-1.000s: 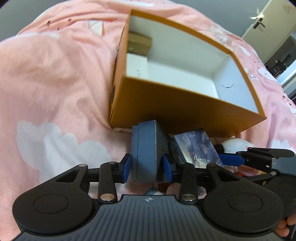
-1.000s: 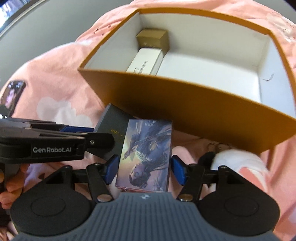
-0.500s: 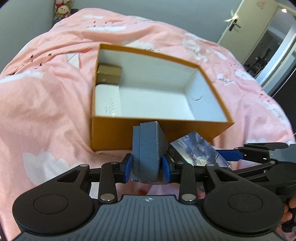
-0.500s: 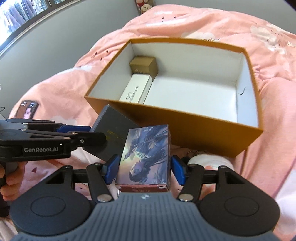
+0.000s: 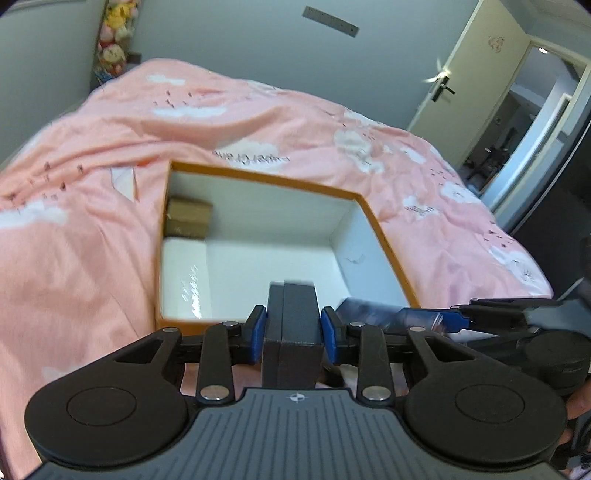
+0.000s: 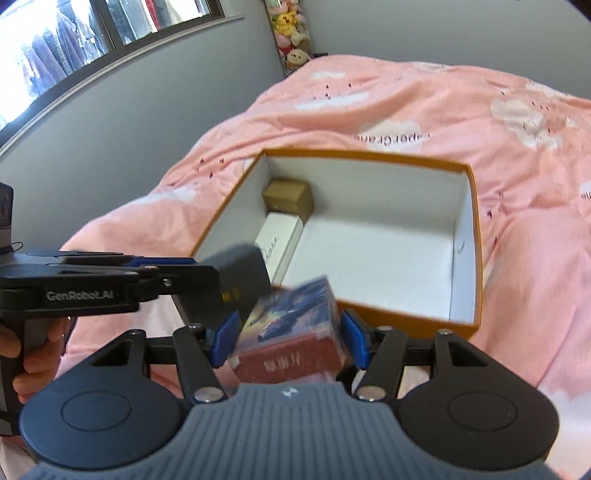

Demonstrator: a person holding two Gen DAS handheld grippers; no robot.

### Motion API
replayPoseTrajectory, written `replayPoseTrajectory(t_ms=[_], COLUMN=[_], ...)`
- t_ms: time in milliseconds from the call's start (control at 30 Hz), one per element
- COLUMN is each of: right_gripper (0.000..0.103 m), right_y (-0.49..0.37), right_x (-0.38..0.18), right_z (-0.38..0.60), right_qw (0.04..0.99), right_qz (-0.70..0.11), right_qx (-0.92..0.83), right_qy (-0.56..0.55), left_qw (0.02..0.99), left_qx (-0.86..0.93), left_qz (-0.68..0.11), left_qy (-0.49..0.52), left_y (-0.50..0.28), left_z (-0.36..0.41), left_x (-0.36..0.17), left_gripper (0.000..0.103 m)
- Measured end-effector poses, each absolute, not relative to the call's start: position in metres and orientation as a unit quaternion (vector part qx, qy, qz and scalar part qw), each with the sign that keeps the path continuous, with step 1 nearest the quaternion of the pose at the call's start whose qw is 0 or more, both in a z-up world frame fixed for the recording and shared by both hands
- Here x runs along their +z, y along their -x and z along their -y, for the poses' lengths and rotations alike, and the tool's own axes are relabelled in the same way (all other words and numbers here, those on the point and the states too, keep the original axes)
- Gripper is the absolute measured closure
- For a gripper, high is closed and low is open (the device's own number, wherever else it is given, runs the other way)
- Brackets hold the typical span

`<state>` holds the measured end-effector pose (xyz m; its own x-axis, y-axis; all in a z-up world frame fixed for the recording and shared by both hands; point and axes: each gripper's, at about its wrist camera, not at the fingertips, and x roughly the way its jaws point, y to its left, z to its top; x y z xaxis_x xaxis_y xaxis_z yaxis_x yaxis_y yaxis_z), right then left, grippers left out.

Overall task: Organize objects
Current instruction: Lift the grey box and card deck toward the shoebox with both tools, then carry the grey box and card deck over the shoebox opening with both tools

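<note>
The left gripper [image 5: 293, 329] is clamped on a dark grey box [image 5: 293, 332], its blue pads pressed against the two broad sides so the box stands on edge between them, held above the near wall of the orange box [image 5: 384, 236]. The right gripper [image 6: 286, 336] pinches an illustrated card box [image 6: 291, 325], blue artwork on top and a dark red end facing the camera, tilted slightly and also raised over the orange box's near rim. In the right wrist view the grey box sits just left of the card box, close enough that their corners appear to touch. The orange box lies open on a pink duvet [image 5: 92, 229] printed with white clouds; its white interior holds a small brown carton [image 6: 290, 195] in the far left corner and a long white carton [image 6: 277, 240] just in front of it along the left wall. Plush toys [image 6: 291, 33] hang in the room corner beyond the bed.
</note>
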<state>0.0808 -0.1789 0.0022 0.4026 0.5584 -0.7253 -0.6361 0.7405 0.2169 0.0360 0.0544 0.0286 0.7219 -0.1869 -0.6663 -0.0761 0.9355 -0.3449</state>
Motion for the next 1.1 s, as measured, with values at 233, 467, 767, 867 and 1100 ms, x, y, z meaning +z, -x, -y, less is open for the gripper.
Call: replayPoseTrajectory(t_ms=[233,467,767,867,1100], right_gripper=[0.103,0.095,0.065,0.059,0.051], right_y=[-0.106,-0.103,-0.105,-0.106,-0.111], right_x=[0.004,-0.026,-0.09,-0.11,-0.141], right_z=[0.169,0.166,0.145,0.137,0.139], right_qw=[0.833,0.797,0.741,0.728,0.716], right_qz=[-0.418,-0.475,-0.567,-0.597,-0.632], right_qx=[0.363,0.367,0.358,0.337,0.294], right_qy=[0.025,0.066,0.024,0.01,-0.027], left_qw=[0.904,0.884,0.867,0.856,0.823], left_qx=[-0.051,-0.041,0.011,0.017,0.016], left_qz=[-0.376,-0.421,-0.452,-0.469,-0.52], left_qy=[0.197,0.199,0.21,0.214,0.228], left_y=[-0.046,-0.037,-0.031,-0.031,-0.035], left_z=[-0.06,-0.068,-0.09,-0.094,-0.101], left_x=[0.03,0.007,-0.029,-0.042,-0.058], left_gripper=[0.067,0.067,0.067,0.067,0.066])
